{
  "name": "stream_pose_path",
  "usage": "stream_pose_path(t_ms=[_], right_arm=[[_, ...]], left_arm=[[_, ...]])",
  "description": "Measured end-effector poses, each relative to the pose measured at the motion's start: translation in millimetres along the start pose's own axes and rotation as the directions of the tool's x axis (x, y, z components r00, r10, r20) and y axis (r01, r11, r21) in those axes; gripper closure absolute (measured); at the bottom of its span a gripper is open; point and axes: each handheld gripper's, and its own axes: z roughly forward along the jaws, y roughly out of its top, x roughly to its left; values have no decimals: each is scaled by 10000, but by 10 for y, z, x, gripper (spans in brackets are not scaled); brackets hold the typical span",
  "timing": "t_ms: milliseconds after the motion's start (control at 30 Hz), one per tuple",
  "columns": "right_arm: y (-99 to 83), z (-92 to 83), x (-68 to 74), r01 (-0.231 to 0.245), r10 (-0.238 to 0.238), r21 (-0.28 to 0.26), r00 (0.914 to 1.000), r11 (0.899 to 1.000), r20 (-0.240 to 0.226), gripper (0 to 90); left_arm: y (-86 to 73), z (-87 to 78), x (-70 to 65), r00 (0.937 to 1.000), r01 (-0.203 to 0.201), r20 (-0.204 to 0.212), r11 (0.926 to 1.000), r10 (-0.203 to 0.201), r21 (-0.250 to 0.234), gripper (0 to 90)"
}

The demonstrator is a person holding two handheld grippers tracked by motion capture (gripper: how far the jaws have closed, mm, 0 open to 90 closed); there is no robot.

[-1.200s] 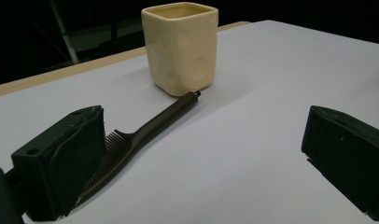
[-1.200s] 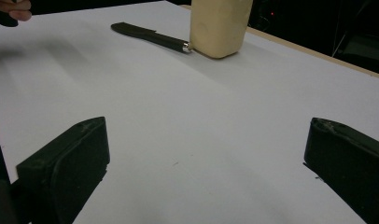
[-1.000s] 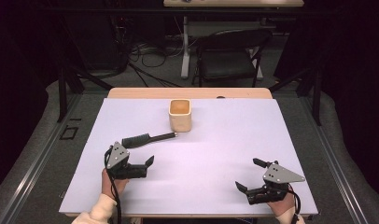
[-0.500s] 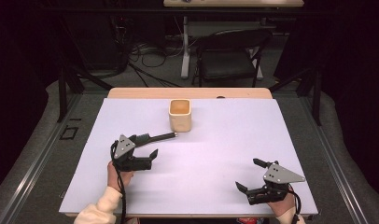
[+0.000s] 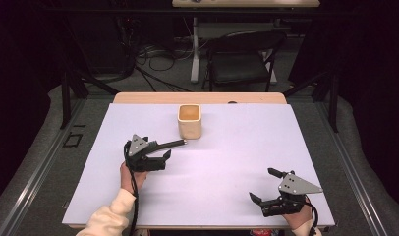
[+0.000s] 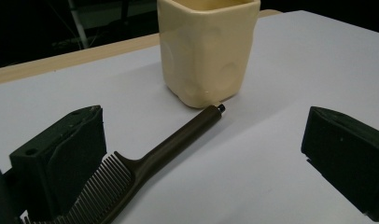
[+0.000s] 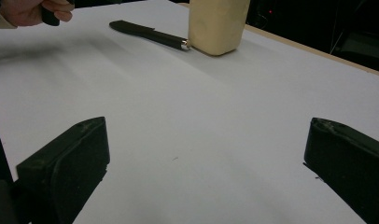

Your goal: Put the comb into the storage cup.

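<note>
A dark comb (image 5: 169, 144) lies flat on the white table top (image 5: 237, 147), its handle tip touching the foot of a cream square cup (image 5: 189, 121). My left gripper (image 5: 157, 149) is open over the comb's toothed end. In the left gripper view the comb (image 6: 145, 163) runs from beside the left jaw up to the cup (image 6: 206, 51), and the left gripper (image 6: 201, 158) holds nothing. My right gripper (image 5: 262, 185) is open near the front right edge, with nothing between its jaws. The right gripper view has the cup (image 7: 218, 23) and the comb (image 7: 145, 31) far off past the right gripper (image 7: 206, 163).
A strip of wooden table edge (image 5: 197, 98) runs behind the white sheet. A black chair (image 5: 244, 59) and cables on the floor lie beyond the table. The person's left hand (image 7: 33, 10) appears at the top left of the right gripper view.
My left gripper has moved forward and to the right, up to the comb's toothed end. The right gripper, the comb and the cup have stayed put.
</note>
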Motion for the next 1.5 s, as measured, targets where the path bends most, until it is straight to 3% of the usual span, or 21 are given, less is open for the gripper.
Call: stream_pose_path(t_ms=[367, 800, 1033, 1367, 1400, 1467, 1500], right_arm=[[4, 23, -7, 11, -11, -5, 10000, 10000, -94, 0], [17, 57, -23, 70, -69, 18, 9999, 10000, -118, 0], [26, 90, -30, 123, -122, 62, 9997, 9999, -203, 0], [26, 101, -35, 135, -132, 97, 9996, 9999, -263, 0], [25, 103, -36, 138, -135, 91, 9996, 9999, -267, 0], [26, 104, -37, 144, -142, 83, 9995, 9999, -269, 0], [26, 103, -37, 140, -138, 87, 9995, 9999, -270, 0]], left_arm=[[27, 156, 57, 9990, 86, -443, 9989, -66, 455, 1], [118, 405, 162, 9950, 588, -854, 9947, -516, 845, 6], [118, 516, 171, 9936, 556, -1041, 9919, -437, 1142, 34], [171, 675, 153, 9944, 532, -975, 9916, -418, 1176, 294], [173, 707, 146, 9945, 586, -928, 9912, -477, 1185, 385], [179, 726, 145, 9955, 575, -814, 9908, -477, 1228, 415], [182, 737, 142, 9955, 595, -804, 9907, -499, 1221, 489]])
